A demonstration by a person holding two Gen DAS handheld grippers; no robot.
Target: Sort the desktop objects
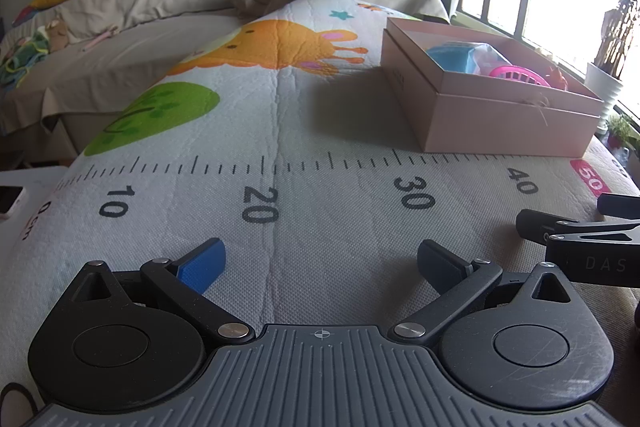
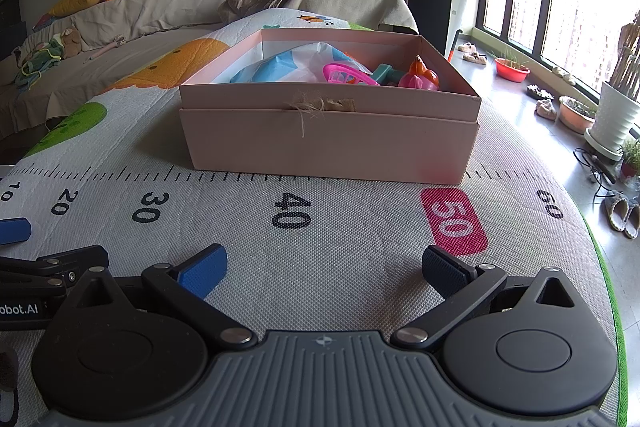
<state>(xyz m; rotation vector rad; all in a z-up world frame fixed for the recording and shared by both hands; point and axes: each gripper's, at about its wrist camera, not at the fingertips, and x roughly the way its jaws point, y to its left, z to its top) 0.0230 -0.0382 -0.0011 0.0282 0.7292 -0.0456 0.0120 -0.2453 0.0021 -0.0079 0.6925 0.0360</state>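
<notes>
A quilted, woven-textured play mat (image 2: 320, 259) printed with a ruler, numbers 10 to 60 and a pink "50" label, covers the surface. On it sits a rectangular pink cardboard box (image 2: 328, 143), long side running across the right view, holding a blue-and-white bag (image 2: 276, 67), pink plastic basket (image 2: 348, 75) and orange toy (image 2: 424, 71). Left gripper (image 1: 320, 263) and right gripper (image 2: 324, 267) rest near the ruler, fingers spread wide, empty.

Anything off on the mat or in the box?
Nothing spilled or damaged. The pink cardboard box sits square on the printed ruler mat, toys inside: pink plastic basket, orange-pink toy, blue-white bag. Only oddity: frayed twine dangling on its front wall. Both grippers open, empty.
</notes>
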